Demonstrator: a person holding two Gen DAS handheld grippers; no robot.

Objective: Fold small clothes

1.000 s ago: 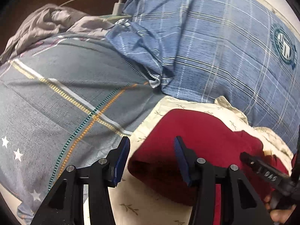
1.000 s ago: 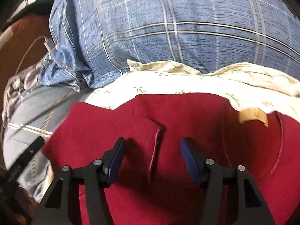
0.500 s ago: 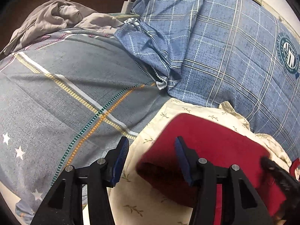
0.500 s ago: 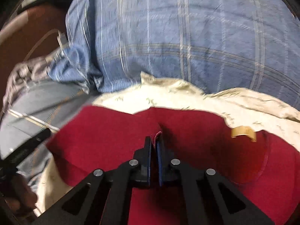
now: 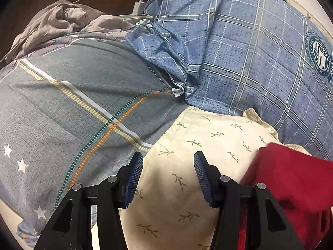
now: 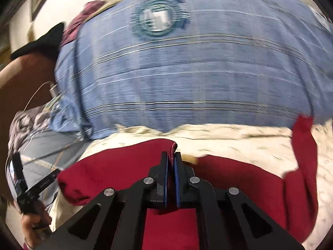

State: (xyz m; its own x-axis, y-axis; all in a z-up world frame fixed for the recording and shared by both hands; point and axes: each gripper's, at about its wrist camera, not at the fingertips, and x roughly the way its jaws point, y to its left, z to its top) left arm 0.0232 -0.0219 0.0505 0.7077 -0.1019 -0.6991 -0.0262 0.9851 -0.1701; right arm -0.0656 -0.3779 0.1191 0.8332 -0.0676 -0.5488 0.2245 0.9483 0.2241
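Nearest to me, my right gripper (image 6: pixel 171 159) is pinched tight on a hemmed edge of the red garment (image 6: pixel 116 166), the stitched rim poking up between the blue pads at twelve o'clock. The rest of that garment spreads below and to both sides of my right fingers, with a loose flap (image 6: pixel 303 137) lifted out at two o'clock. The right view is smeared, so I judge the hand is in motion.

My left gripper (image 5: pixel 168 177) has its fingers spread wide, holding nothing, hovering over the cream leaf-print cloth (image 5: pixel 187 145). In that view the red garment (image 5: pixel 291 179) sits at four o'clock, beside my right-hand finger but not between the pads.

Farther out, the grey striped sheet (image 5: pixel 72 104) runs toward nine o'clock, the blue plaid quilt (image 5: pixel 239 52) rises at one o'clock, and a charger with its cable (image 5: pixel 138 6) lies at twelve.

The risks I see: I hold only a thin hem, so a quick pull could slip it free. With my left idle, the far side is unanchored and may bunch or drag the cream cloth along, leaving a crooked fold.
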